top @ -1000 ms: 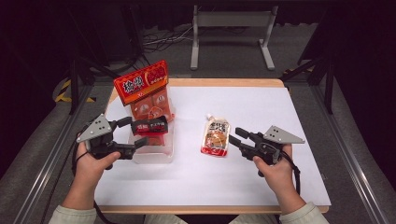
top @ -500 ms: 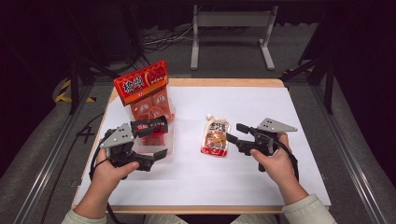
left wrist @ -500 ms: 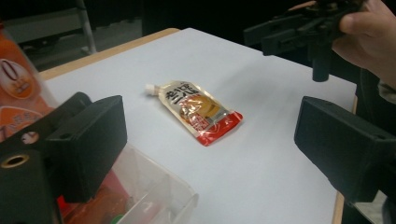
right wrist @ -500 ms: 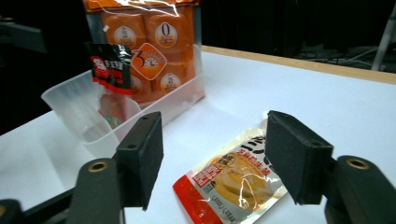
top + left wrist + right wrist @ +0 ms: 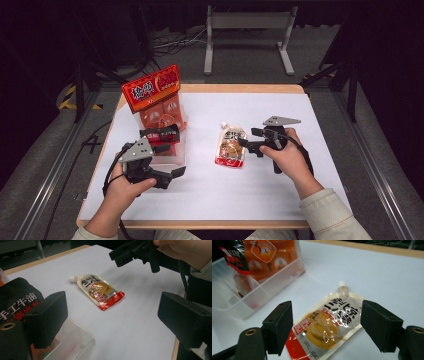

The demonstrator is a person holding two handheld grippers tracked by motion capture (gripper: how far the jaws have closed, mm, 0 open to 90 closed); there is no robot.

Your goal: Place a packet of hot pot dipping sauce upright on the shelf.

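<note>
A flat spouted pouch (image 5: 231, 146) lies on the white counter (image 5: 300, 190) near its middle, a little toward the right edge. It is cream at the top with dark lettering, shows a golden picture of food in the centre and has a red band along the bottom; its small white cap points toward the far edge (the glossy film is wrinkled and catches the light). To its left, near the left edge, a clear plastic bin (image 5: 167, 157) holds a tall orange snack pack (image 5: 155, 100) with a red header card, and a dark packet (image 5: 160, 135) with red and white print leans in front of that. Nothing lies between the bin and the pouch, and nothing covers the pouch. At the near-left corner of the bin the left gripper (image 5: 172, 175) points toward the pouch with its jaws spread wide and nothing between them. From the right, the right gripper (image 5: 248, 140) sits just beside the pouch's right edge; its jaws have just been opening and stand wide, framing the pouch's upper part in the right gripper view, with the pads off the film.
</note>
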